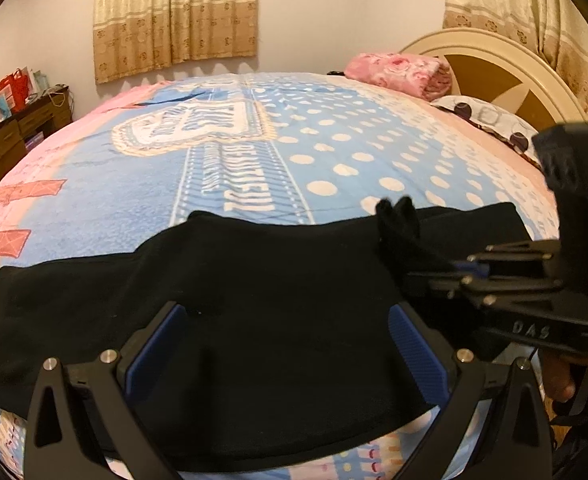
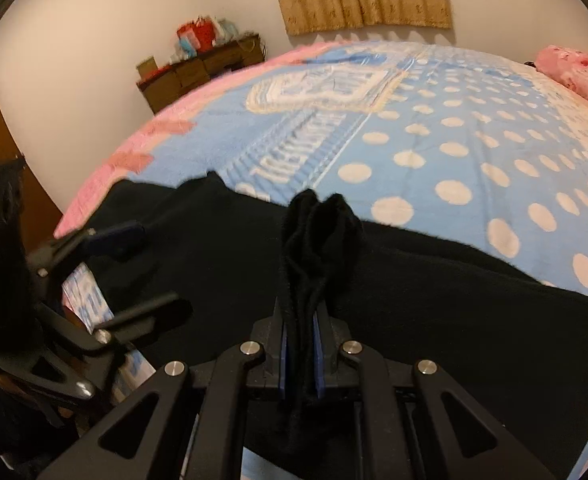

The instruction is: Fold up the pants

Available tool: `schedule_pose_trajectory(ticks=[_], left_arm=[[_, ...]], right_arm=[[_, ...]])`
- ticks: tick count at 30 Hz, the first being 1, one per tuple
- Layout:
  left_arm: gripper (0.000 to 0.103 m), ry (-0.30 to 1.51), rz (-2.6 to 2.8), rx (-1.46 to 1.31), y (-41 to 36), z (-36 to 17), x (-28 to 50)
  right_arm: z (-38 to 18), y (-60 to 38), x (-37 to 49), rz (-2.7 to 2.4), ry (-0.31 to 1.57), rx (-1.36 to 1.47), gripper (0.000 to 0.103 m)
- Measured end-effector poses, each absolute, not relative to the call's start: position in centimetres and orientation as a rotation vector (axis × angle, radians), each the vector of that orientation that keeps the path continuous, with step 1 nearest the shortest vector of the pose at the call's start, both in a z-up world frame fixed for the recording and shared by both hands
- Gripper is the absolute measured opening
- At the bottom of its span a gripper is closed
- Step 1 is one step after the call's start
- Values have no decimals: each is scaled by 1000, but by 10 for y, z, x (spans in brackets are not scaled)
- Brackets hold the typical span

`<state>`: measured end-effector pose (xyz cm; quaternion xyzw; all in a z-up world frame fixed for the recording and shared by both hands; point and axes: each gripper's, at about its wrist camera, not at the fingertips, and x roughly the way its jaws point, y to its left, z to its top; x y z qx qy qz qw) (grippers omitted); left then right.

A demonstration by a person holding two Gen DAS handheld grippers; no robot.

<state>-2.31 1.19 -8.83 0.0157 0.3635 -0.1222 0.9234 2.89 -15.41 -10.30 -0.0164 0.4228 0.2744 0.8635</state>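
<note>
Jaws of right gripper pinching pants — left gripper agape

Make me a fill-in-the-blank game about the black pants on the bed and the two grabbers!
1. The pants are the colour ____.
2. The right gripper is shut on a bunched fold of the ____.
3. The left gripper has its jaws ____, with nothing pinched between them.
4. The blue bedspread has white ____ on it.

Missing words: black; pants; open; dots
</note>
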Motion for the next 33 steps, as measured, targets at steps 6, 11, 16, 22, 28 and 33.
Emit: schedule_pose_trajectory(ticks=[6, 11, 16, 22, 28, 33], left_arm=[[103, 707, -205, 32, 18, -83, -25], [103, 665, -199, -10, 20, -66, -32], [103, 664, -253, 26, -12, -59, -30], [101, 699, -232, 180, -74, -75, -7], [96, 840, -124, 158, -61, -106, 15], [98, 838, -113, 142, -46, -108, 6]], right_arm=[[-107, -153, 27, 686, 872, 72, 52], [-103, -174, 22, 713, 855, 121, 52], [-82, -240, -3, 653, 774, 198, 52], [-83, -321, -20, 315, 722, 170, 53], [-99, -352, -6, 214, 749, 250, 53], [-113, -333, 6, 226, 767, 134, 53]])
